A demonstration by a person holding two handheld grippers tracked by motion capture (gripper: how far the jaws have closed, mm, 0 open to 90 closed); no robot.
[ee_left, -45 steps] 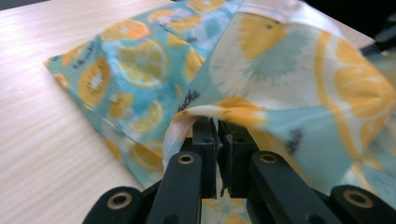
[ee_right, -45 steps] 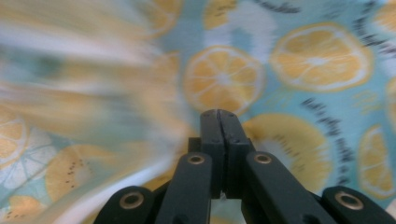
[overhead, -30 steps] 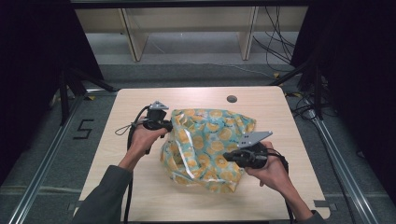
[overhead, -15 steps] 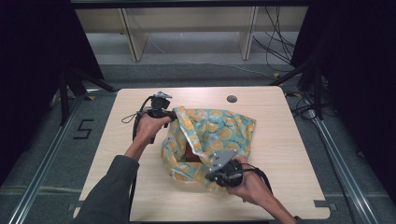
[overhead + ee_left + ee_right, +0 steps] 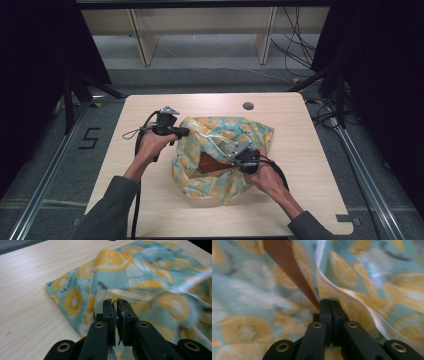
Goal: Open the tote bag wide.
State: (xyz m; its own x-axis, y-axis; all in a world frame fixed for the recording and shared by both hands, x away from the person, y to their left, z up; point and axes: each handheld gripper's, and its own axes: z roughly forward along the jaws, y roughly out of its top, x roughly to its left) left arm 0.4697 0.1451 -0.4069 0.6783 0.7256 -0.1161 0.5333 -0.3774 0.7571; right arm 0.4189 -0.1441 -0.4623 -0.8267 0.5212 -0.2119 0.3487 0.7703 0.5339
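Observation:
A clear plastic bag [image 5: 225, 131] printed with orange and kiwi slices lies crumpled mid-table, with a brown flat box [image 5: 212, 162] showing in its mouth. At the bag's left edge is my left gripper [image 5: 184, 132]. Its jaws [image 5: 114, 301] have just been opening and stand a crack apart, a thin wisp of film in the gap, not pressed. Ahead of them lies the bag [image 5: 150, 272]. My right gripper [image 5: 232, 156] sits over the bag's middle, shut [image 5: 329, 301] on the bag's pale edge [image 5: 352, 300], beside the brown box [image 5: 287, 262].
The wooden table [image 5: 300, 115] has a round cable hole [image 5: 248, 106] at the back. The left gripper's cable [image 5: 131, 133] loops on the table's left part. Shelf legs [image 5: 145, 45] stand beyond the far edge. Bare wood lies all around the bag.
My right gripper has swung from the bag's right side round the front to its middle, dragging film with it. The brown box now shows. The left gripper has shifted only slightly.

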